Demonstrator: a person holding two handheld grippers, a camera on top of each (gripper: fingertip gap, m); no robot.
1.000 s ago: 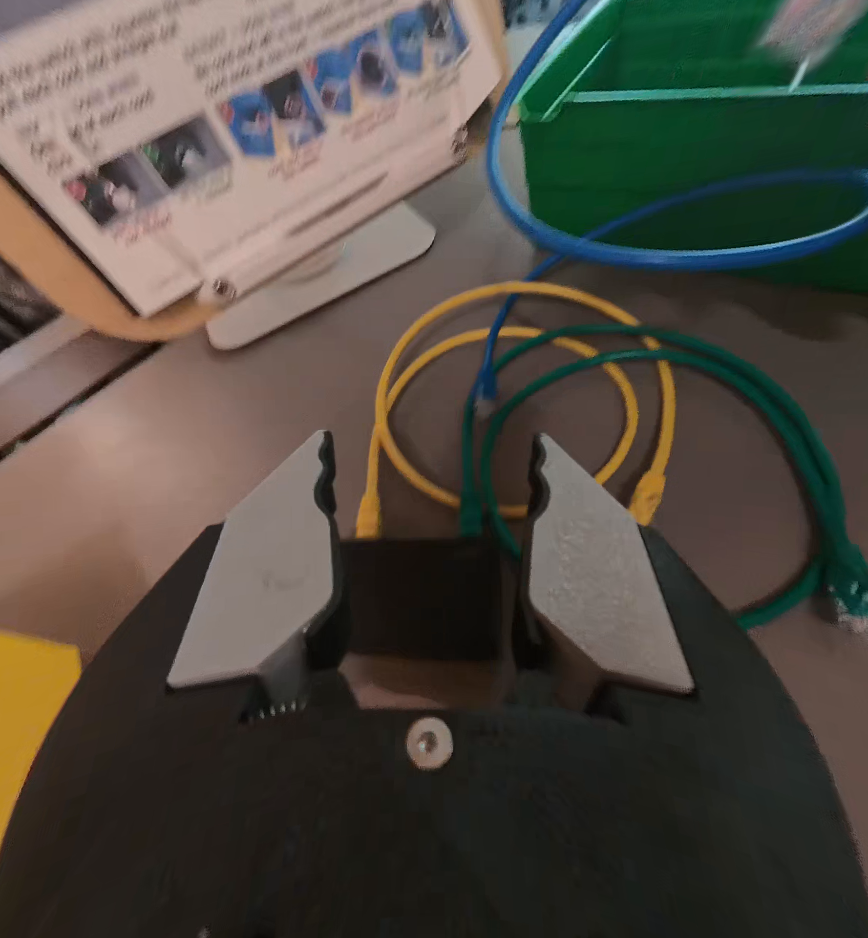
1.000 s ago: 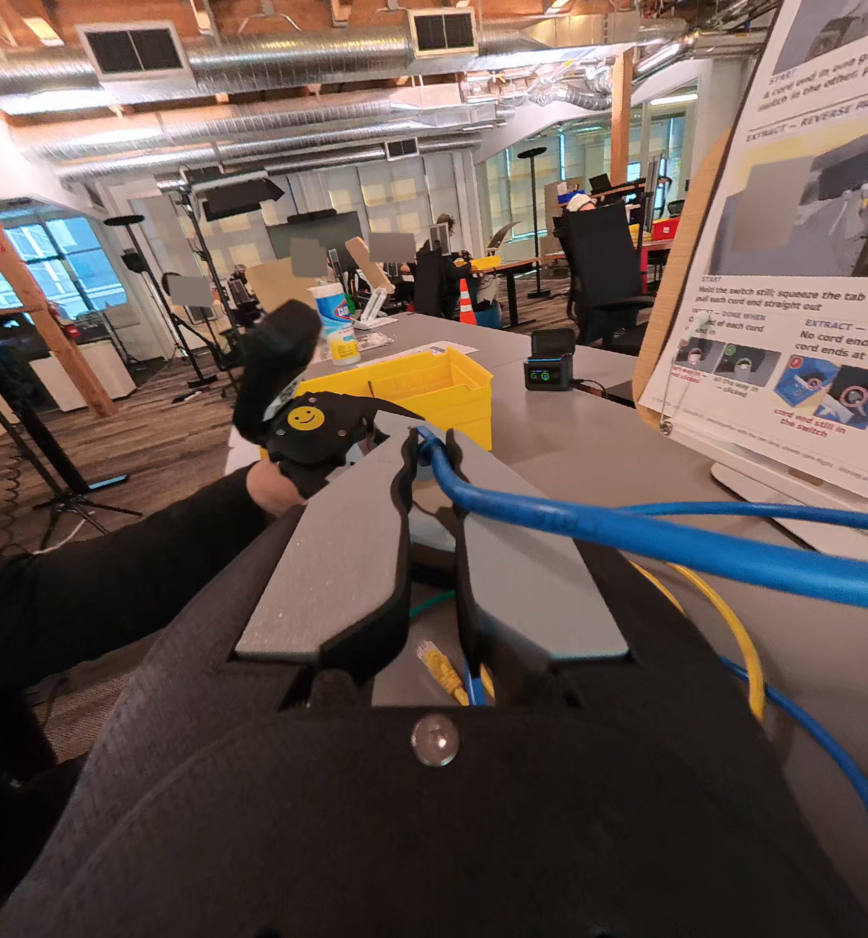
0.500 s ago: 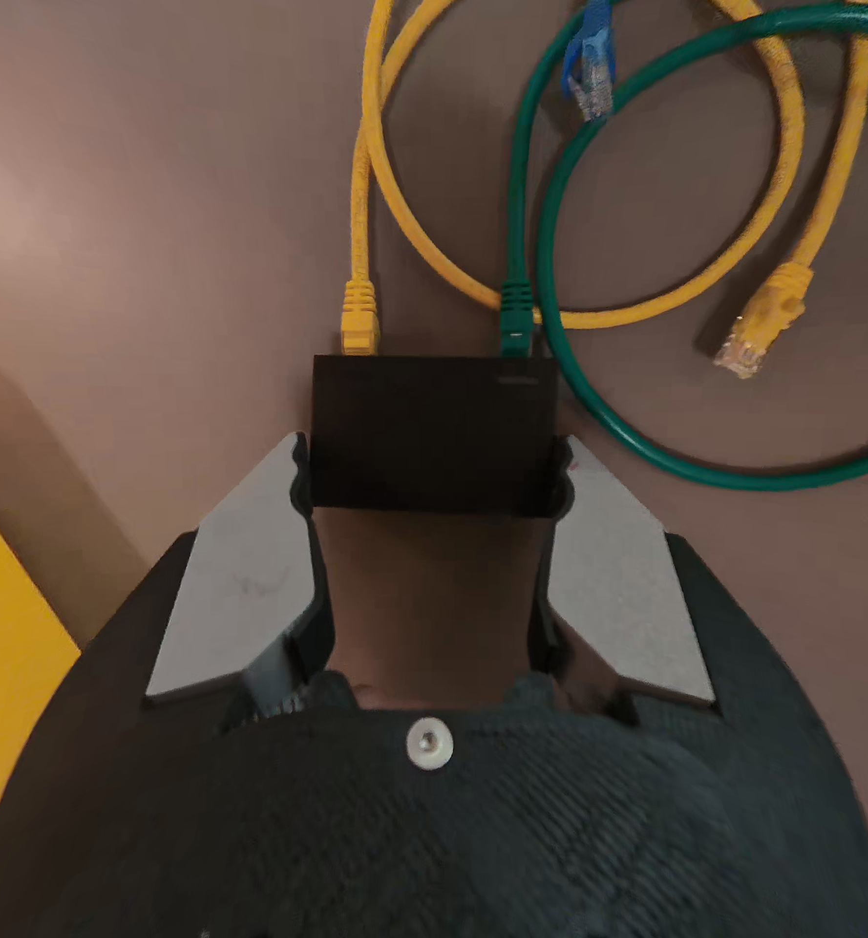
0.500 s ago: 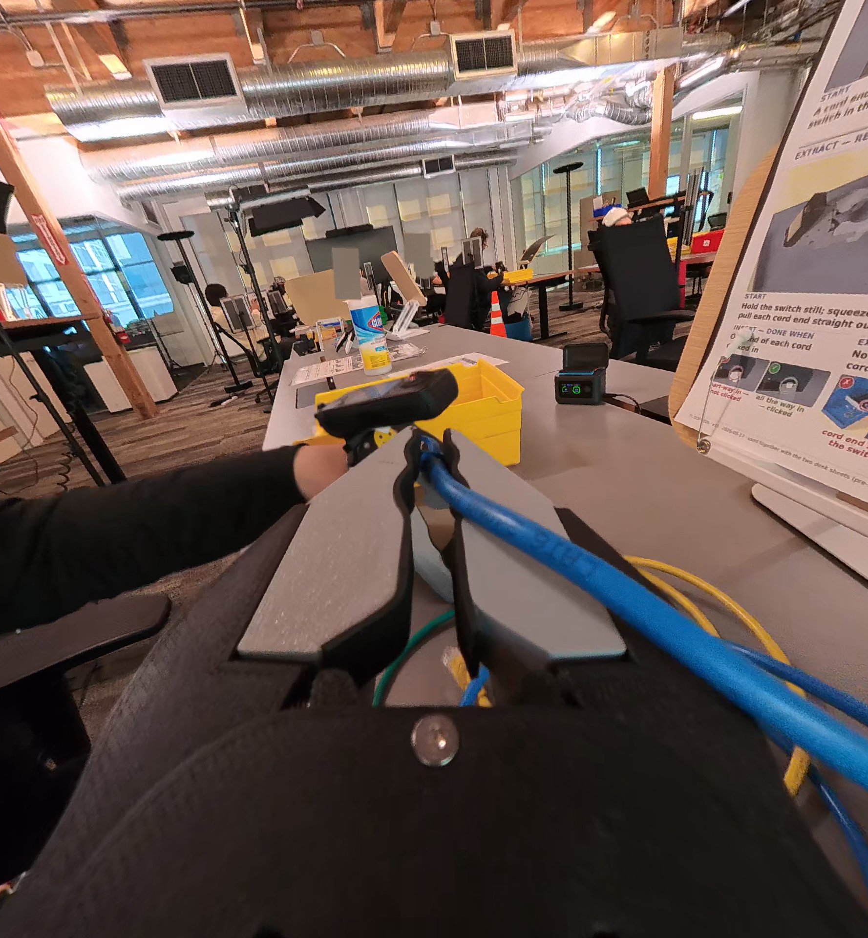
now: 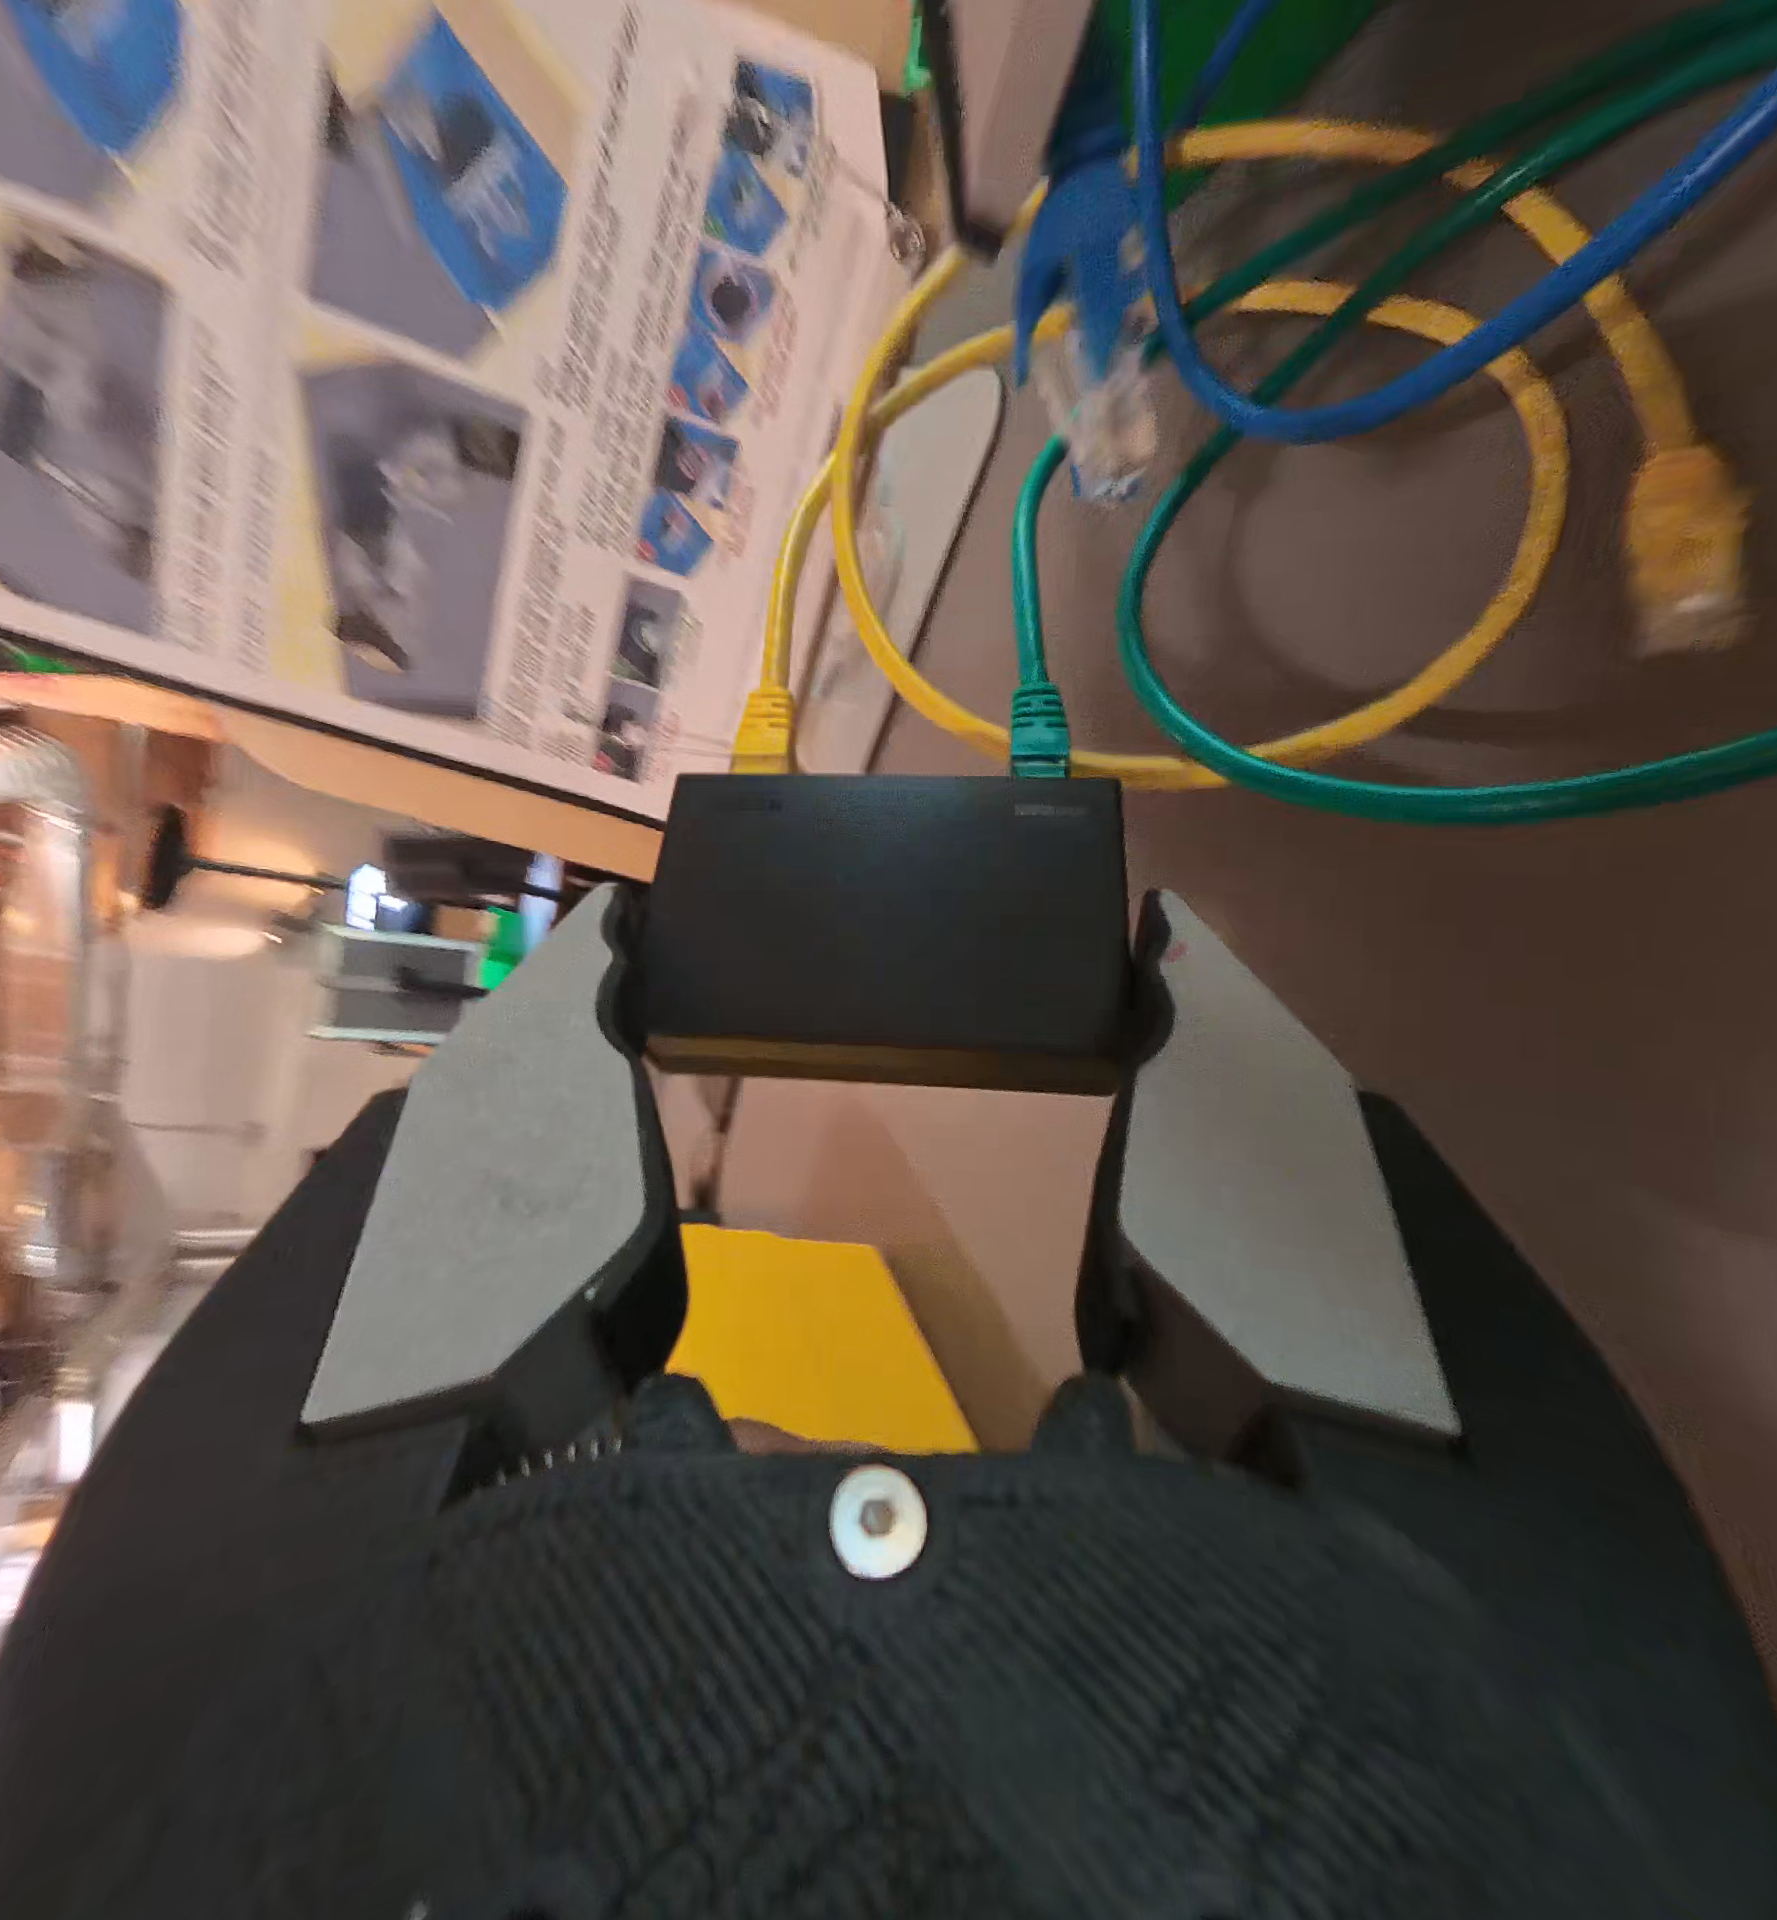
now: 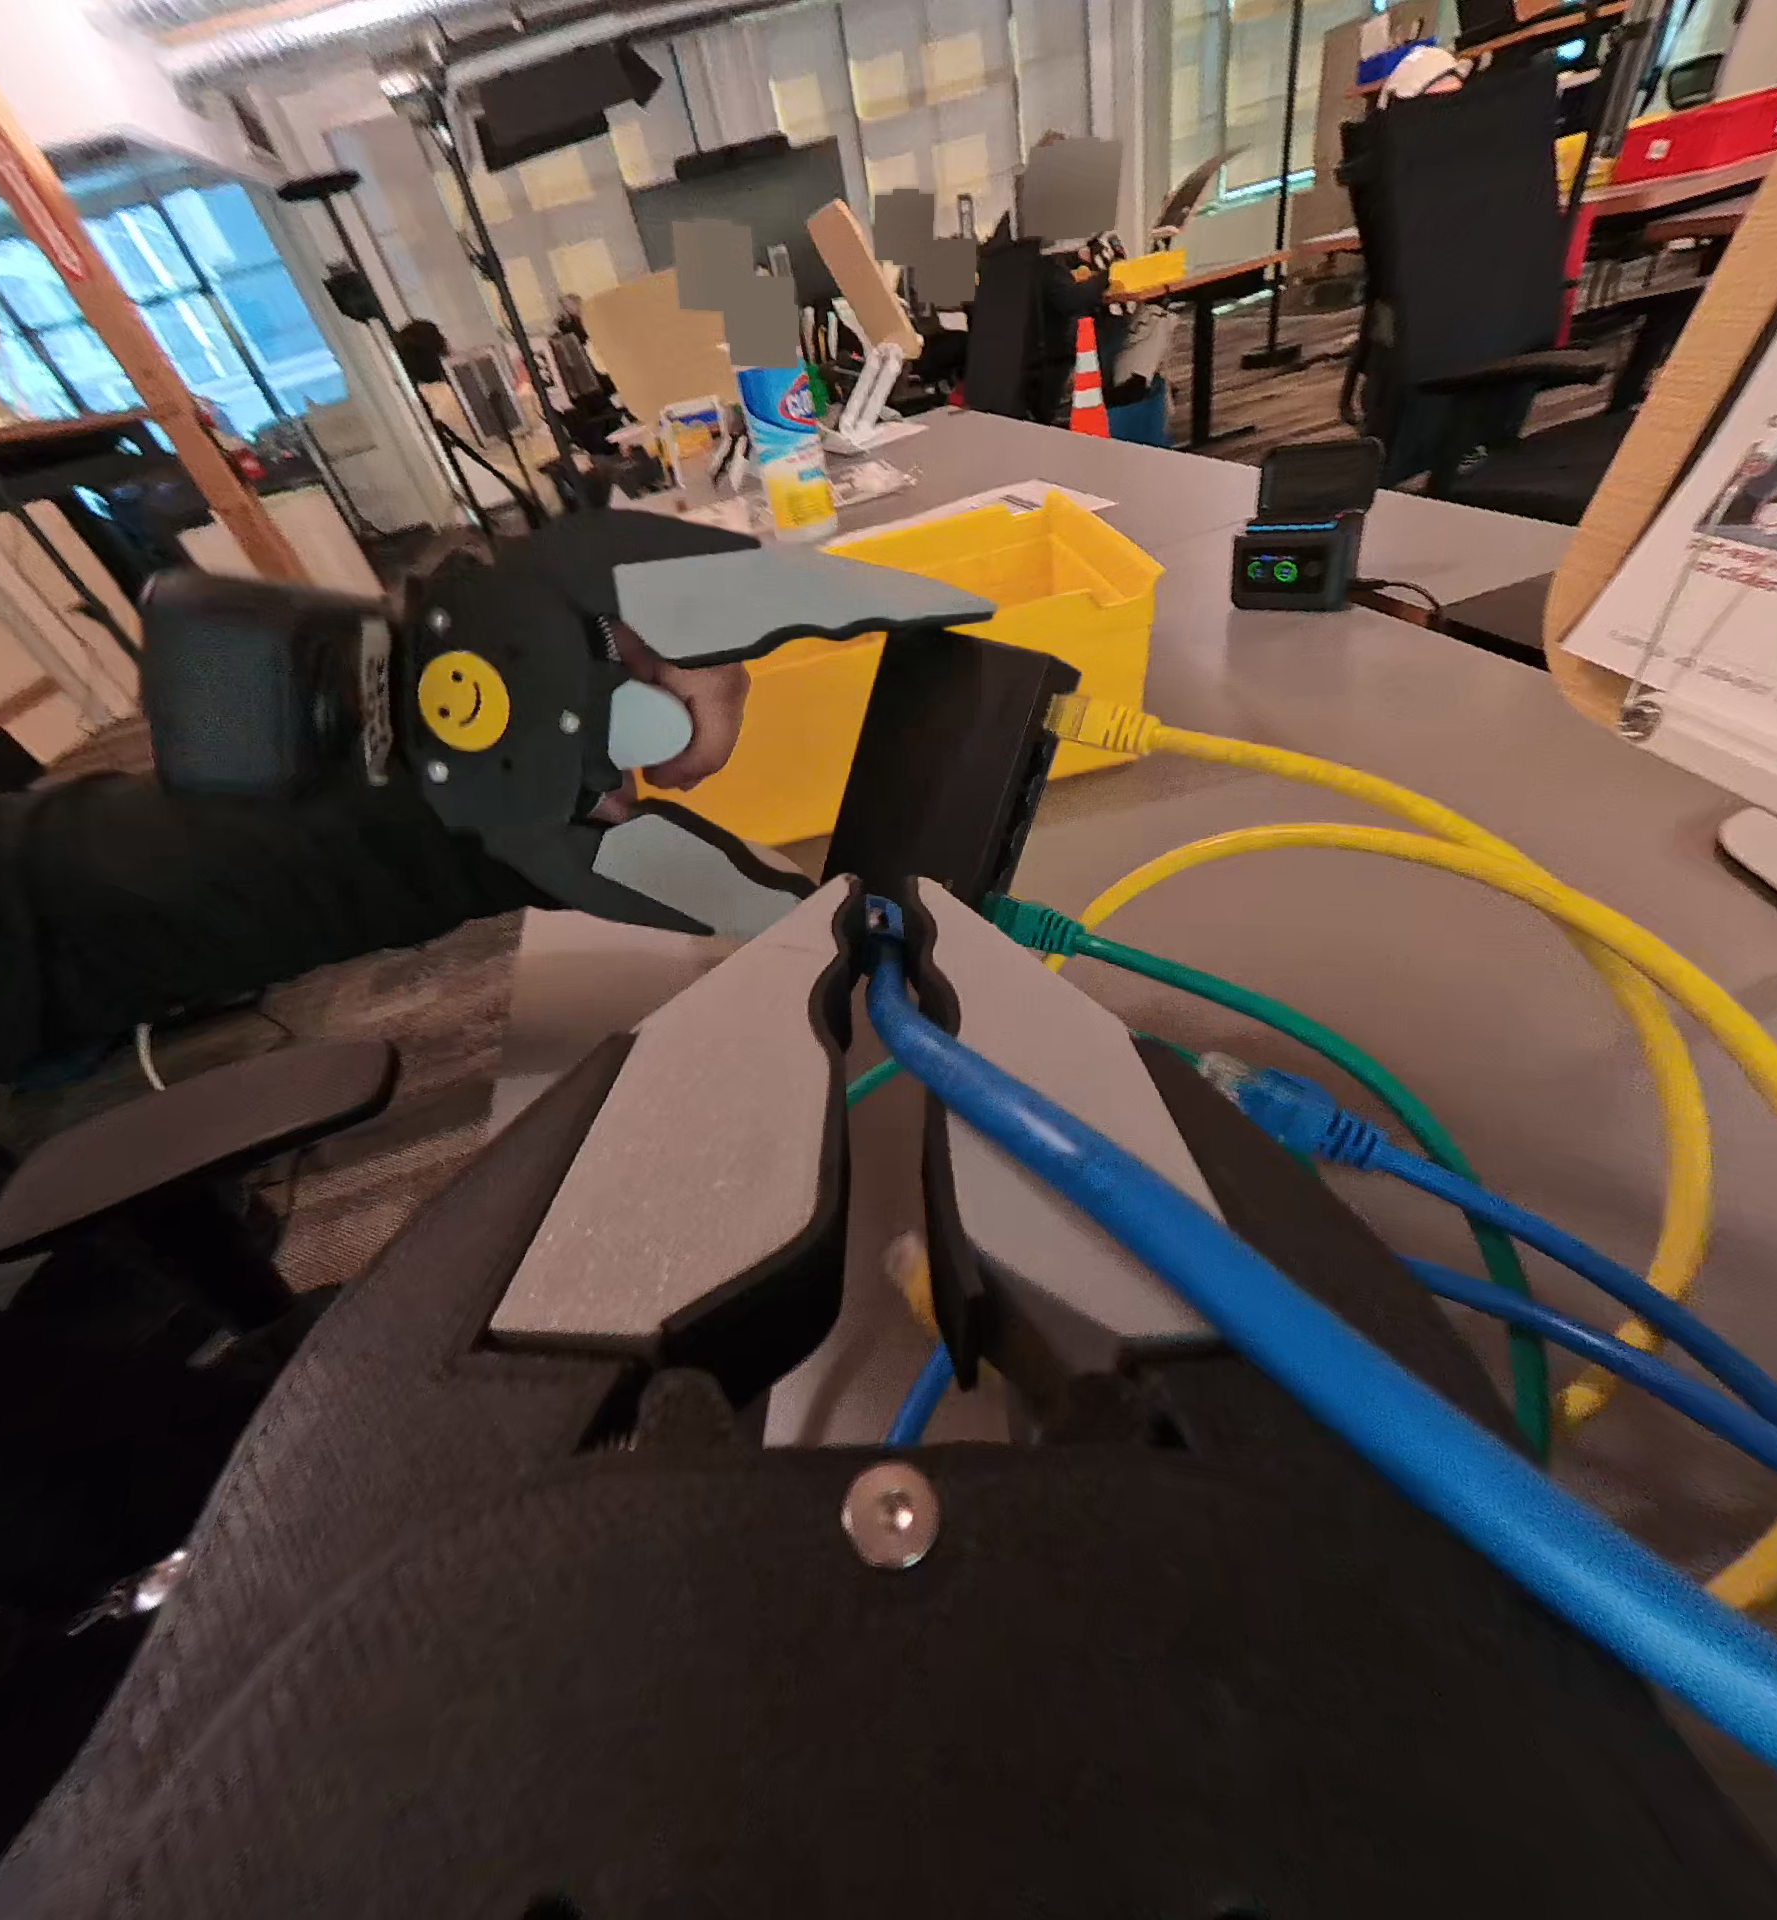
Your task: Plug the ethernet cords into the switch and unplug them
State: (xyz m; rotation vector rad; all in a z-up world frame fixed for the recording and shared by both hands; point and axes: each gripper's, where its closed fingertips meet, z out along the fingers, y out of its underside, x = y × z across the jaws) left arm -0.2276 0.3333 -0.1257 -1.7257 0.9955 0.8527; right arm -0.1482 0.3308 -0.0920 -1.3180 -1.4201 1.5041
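Switch (image 5: 884,914) sits between the two grey fingers of the left tool (image 5: 884,977) in the left wrist view: the fingers press on its two short sides and hold it off the table (image 5: 1486,1039). Its port side is the far edge. There a yellow cord (image 5: 764,717) is plugged in at the left end and a green cord (image 5: 1038,717) nearer the right end. Farther off, above the switch, the plug of a blue cord (image 5: 1097,416) hangs in the air, blurred. A loose yellow plug (image 5: 1684,540) lies to the right, and an instruction board (image 5: 344,364) stands at the far left.

In the right wrist view the right tool (image 6: 889,935) is closed narrow on the blue cord (image 6: 1123,1164), gripping it at the tips, close behind the plug; the plug itself I cannot see well. The switch (image 6: 951,769) is just beyond these tips, turned on edge in the left tool (image 6: 759,748), with its port face looking to the right. The yellow plug (image 6: 1097,722) is in an upper port and the green one (image 6: 1035,925) in a lower port. A yellow bin (image 6: 1019,582) stands behind.

I judge that the coming move depends on this: the free ports lie between yellow and green, slightly far and right of the blue plug, and their axis runs sideways, so the plug must turn to face them.
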